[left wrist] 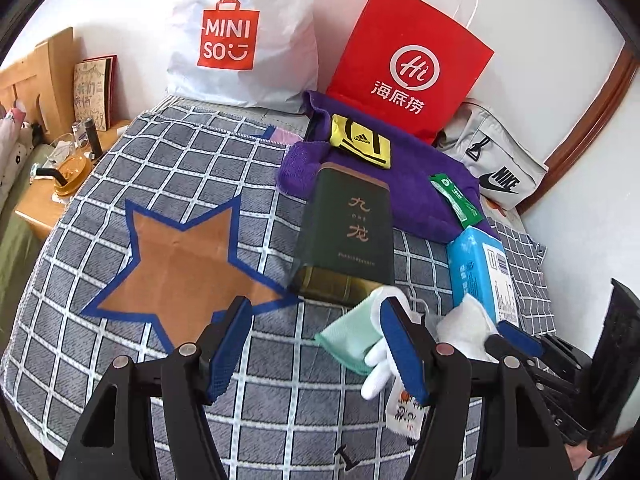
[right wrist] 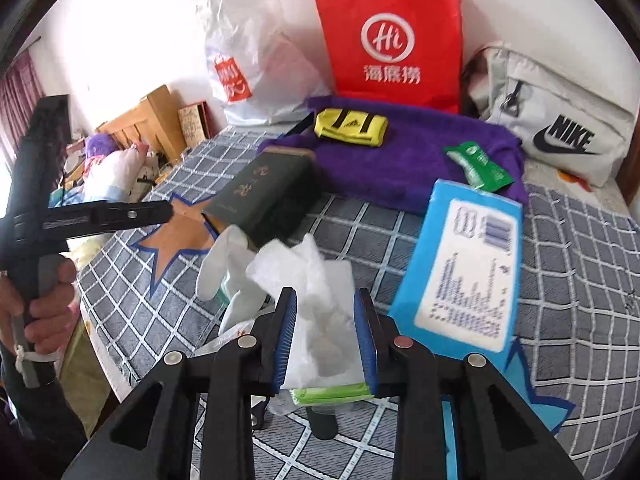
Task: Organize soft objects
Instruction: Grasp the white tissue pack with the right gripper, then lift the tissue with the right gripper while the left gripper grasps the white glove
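left wrist view: the left tongs hover over a bed covered in grey check fabric, jaws spread wide with nothing between them. the right-hand finger overlaps a white glove that lies on a mint green cloth. a crumpled white tissue sits just right of these, with one blue pad of the right tongs at its edge. a dark green tin lies behind the cloth, beside an orange star patch. a blue wipes pack lies to the right. further back, a purple towel carries a yellow adidas item and a green sachet. right wrist view: the right tongs are partly closed around the white tissue, both pads against its sides. the white glove lies just left, the wipes pack just right. a green packet shows beneath the tissue. a red paper bag, a miniso bag and a nike bag stand along the wall. the left hand grips its handle at the left edge.
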